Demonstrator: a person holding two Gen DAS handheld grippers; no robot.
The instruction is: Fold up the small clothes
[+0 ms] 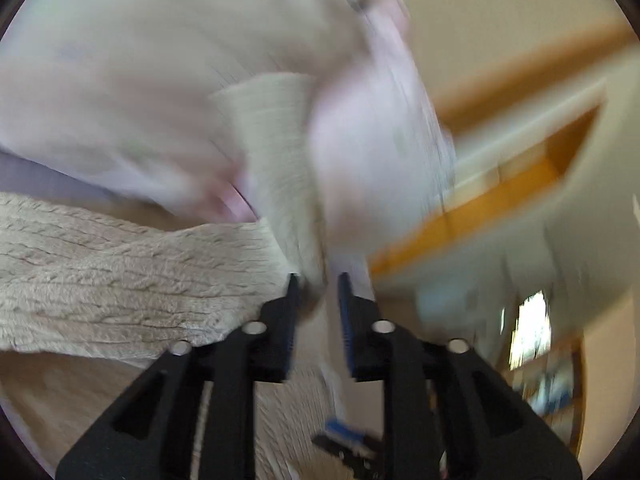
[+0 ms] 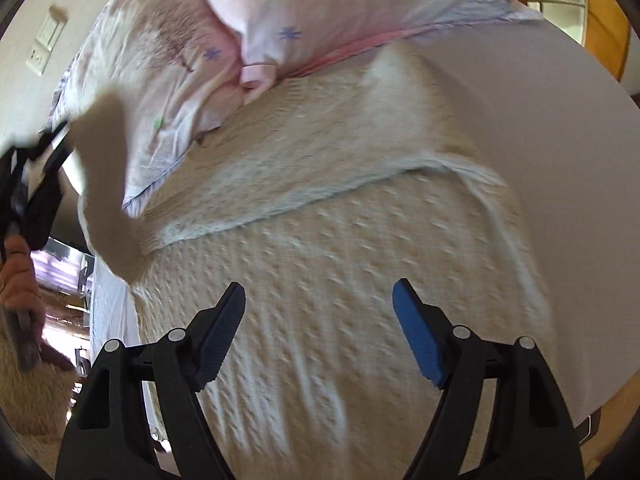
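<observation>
A cream cable-knit sweater [image 2: 320, 280] lies spread on the white bed [image 2: 560, 160], its upper part folded over. My right gripper [image 2: 320, 300] hovers open and empty over the sweater's body. My left gripper [image 1: 316, 280] is shut on the sweater's sleeve [image 1: 280, 152] and holds it lifted; the knit [image 1: 120, 272] drapes to its left. In the right wrist view the left gripper [image 2: 36, 184] shows at the left edge with the sleeve [image 2: 108, 184] hanging from it. The left wrist view is blurred by motion.
A pink floral pillow [image 2: 320, 8] and a pale floral quilt [image 2: 160, 60] lie at the bed's head, touching the sweater. A wall switch [image 2: 46, 44] is at the upper left. A wooden frame [image 1: 500, 184] and window [image 1: 528, 328] show to the right.
</observation>
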